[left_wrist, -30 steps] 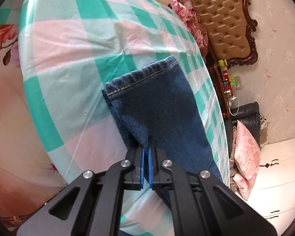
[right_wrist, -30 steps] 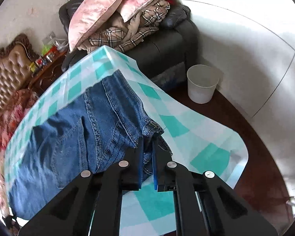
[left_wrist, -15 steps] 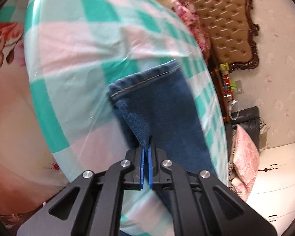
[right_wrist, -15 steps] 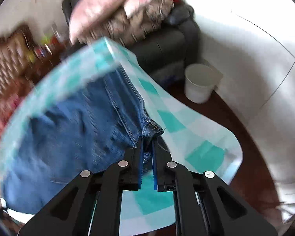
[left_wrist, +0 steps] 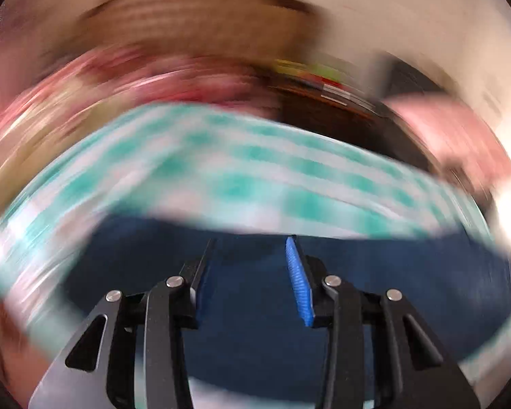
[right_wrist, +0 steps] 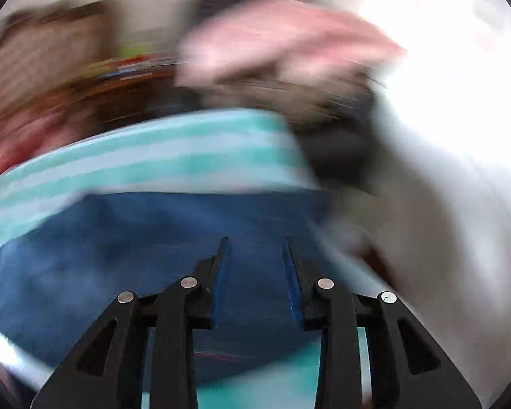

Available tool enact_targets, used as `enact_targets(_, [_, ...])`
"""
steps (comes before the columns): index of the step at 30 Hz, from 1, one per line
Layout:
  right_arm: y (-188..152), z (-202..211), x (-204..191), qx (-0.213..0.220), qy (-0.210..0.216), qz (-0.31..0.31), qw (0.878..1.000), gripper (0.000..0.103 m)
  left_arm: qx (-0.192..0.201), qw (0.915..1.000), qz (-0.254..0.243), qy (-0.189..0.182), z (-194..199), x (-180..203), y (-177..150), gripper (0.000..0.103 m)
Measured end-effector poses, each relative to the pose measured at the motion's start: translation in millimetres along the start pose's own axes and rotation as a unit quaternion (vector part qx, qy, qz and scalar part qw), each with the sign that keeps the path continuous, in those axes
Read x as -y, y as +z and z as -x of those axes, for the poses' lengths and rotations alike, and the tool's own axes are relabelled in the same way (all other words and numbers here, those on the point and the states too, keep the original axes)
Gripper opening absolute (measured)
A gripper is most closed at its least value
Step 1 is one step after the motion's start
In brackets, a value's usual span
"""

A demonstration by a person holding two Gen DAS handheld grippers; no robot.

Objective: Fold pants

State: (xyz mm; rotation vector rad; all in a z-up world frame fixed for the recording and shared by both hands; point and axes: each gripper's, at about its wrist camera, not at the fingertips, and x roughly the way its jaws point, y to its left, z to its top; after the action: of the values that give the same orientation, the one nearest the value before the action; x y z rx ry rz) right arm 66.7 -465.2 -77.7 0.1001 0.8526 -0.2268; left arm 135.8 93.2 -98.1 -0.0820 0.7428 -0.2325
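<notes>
Nearest in the left wrist view, the left gripper [left_wrist: 252, 248] has just been opening: its 2 blue pads stand apart with a clear gap, and nothing is pinched between them. The jeans [left_wrist: 255, 306] lie directly beneath and ahead of the fingers as a dark blue band, so the release reads as deliberate, made to drop the denim onto the surface.

The right gripper [right_wrist: 253, 247] has likewise just been opening, its jaws parted about as far and holding nothing. The denim [right_wrist: 136, 255] spreads under the fingers and off to their left.

Beyond the tips of both tools the checked cloth [left_wrist: 255, 170] runs across, bearing the pants. Farther off everything is smeared by motion: a pink cushion shape [right_wrist: 272, 41] and brown furniture [left_wrist: 187, 17], nothing more legible. Whether the fold lies flat cannot be told through the blur.
</notes>
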Motion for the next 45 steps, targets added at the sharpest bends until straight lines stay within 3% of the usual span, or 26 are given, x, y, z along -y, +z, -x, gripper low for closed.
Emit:
enact_targets(3, [17, -31, -92, -0.01, 0.09, 0.074, 0.993, 0.031, -0.041, 0.9916, -0.072, -0.099, -58, 79, 11, 0.04])
enact_targets(6, [26, -69, -169, -0.03, 0.139, 0.13, 0.981, 0.03, -0.08, 0.9786, -0.108, -0.156, -96, 123, 11, 0.04])
enact_targets(9, [17, -87, -221, -0.037, 0.17, 0.182, 0.968, 0.029, -0.114, 0.9643, -0.174, -0.164, -127, 147, 2, 0.04])
enact_targets(12, [16, -116, -251, -0.046, 0.157, 0.208, 0.964, 0.029, -0.11, 0.9679, -0.184, -0.132, -148, 138, 10, 0.038])
enact_targets(13, [16, -125, -253, -0.047, 0.148, 0.209, 0.966, 0.029, -0.103, 0.9747, -0.168, -0.106, -151, 129, 16, 0.038])
enact_targets(15, [18, -138, -256, -0.046, 0.134, 0.21, 0.967, 0.029, -0.094, 0.9798, -0.167, -0.056, -154, 122, 18, 0.037])
enact_targets(17, [20, -152, -261, -0.042, 0.109, 0.214, 0.97, 0.029, -0.084, 0.9838, -0.144, -0.066, -142, 110, 21, 0.038])
enact_targets(20, [23, -158, -263, -0.025, 0.095, 0.218, 0.971, 0.029, -0.053, 0.988, -0.119, -0.083, -119, 104, 20, 0.052])
enact_targets(24, [28, -161, -266, -0.011, 0.071, 0.204, 0.976, 0.029, -0.063, 0.9782, -0.144, -0.136, -117, 125, 13, 0.052])
enact_targets(27, [35, -142, -259, 0.018, 0.093, 0.16, 0.983, 0.03, -0.101, 0.9662, -0.179, -0.156, -131, 155, 4, 0.052])
enact_targets(31, [30, -114, -245, 0.013, 0.116, 0.115, 0.986, 0.039, -0.105, 0.9721, -0.179, -0.109, -152, 160, 12, 0.052])
enact_targets(33, [20, -111, -246, -0.011, 0.132, 0.113, 0.985, 0.041, -0.098, 0.9793, -0.162, -0.071, -157, 147, 19, 0.054])
enact_targets(34, [12, -109, -250, -0.024, 0.149, 0.119, 0.981, 0.041, -0.098, 0.9827, -0.148, -0.051, -157, 136, 22, 0.05])
enact_targets(37, [-2, -115, -266, -0.032, 0.155, 0.153, 0.975, 0.04, -0.082, 0.994, -0.046, -0.056, -133, 79, 30, 0.049])
enact_targets(41, [-3, -135, -278, -0.036, 0.13, 0.159, 0.978, 0.041, -0.078, 0.9962, -0.011, -0.037, -97, 25, 18, 0.029])
enact_targets(45, [6, -145, -285, -0.035, 0.122, 0.16, 0.979, 0.041, -0.098, 0.9945, -0.012, -0.035, -84, -3, -2, 0.024])
